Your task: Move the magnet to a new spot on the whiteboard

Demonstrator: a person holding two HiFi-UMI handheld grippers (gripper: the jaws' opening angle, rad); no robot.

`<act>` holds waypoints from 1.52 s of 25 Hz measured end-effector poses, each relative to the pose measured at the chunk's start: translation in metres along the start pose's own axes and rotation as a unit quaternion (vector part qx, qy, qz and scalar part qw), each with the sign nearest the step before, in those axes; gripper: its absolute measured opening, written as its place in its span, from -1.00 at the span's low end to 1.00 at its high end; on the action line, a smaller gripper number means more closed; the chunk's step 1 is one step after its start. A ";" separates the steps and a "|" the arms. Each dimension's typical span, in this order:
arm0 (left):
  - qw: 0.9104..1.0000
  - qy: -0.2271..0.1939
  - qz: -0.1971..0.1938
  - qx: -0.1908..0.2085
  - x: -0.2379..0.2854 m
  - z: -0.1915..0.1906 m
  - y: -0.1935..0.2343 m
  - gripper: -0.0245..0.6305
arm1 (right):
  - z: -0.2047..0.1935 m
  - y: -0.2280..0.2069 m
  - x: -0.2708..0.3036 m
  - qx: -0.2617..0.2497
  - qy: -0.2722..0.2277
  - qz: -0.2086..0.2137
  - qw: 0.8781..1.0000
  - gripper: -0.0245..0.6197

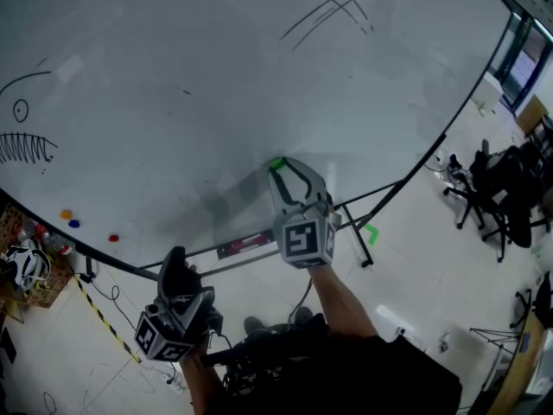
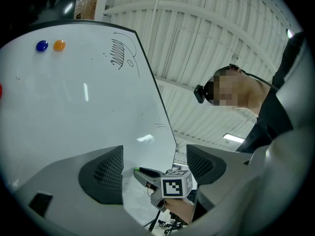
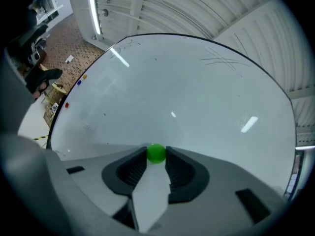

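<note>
Right gripper clamps the green magnet on the whiteboard; bare board all round, edges well off. Left gripper hangs with jaws apart, empty. Only the head view shows chairs beyond the board's right edge.

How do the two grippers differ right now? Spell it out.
Jaws: the right gripper is closed on the green magnet, while the left gripper stands open with nothing between its jaws.
Place: the right gripper is up against the whiteboard; the left gripper is lower, clear of the board.
Shared: both are the same grey two-jaw build.
</note>
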State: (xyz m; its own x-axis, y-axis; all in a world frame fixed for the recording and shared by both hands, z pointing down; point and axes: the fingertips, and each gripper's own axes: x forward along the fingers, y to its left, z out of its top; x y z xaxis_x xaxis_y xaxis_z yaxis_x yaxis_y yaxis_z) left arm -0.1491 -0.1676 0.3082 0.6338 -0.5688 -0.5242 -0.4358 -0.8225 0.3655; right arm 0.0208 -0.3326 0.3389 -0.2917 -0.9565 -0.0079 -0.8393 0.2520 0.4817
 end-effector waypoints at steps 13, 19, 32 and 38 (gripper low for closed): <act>0.999 0.021 -0.024 -0.006 0.023 -0.017 -0.011 0.29 | 0.014 -0.017 -0.067 0.177 -0.063 0.110 0.976 -0.47; 0.999 0.025 -0.032 -0.011 0.036 -0.024 -0.022 0.29 | 0.021 -0.029 -0.102 0.256 -0.118 0.181 0.942 -0.47; 0.998 0.031 -0.045 -0.013 0.056 -0.038 -0.045 0.29 | 0.033 -0.036 -0.141 0.288 -0.164 0.236 0.914 -0.47; 0.999 0.030 -0.040 -0.022 0.066 -0.044 -0.052 0.29 | 0.029 -0.041 -0.148 0.288 -0.173 0.252 0.907 -0.47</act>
State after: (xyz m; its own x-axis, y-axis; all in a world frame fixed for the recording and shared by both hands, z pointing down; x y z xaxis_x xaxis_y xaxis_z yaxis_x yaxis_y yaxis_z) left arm -0.0564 -0.1622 0.2887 0.7035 -0.4987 -0.5064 -0.3549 -0.8638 0.3577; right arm 0.0850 -0.1971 0.2950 -0.7486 -0.6192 -0.2369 -0.6299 0.7758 -0.0369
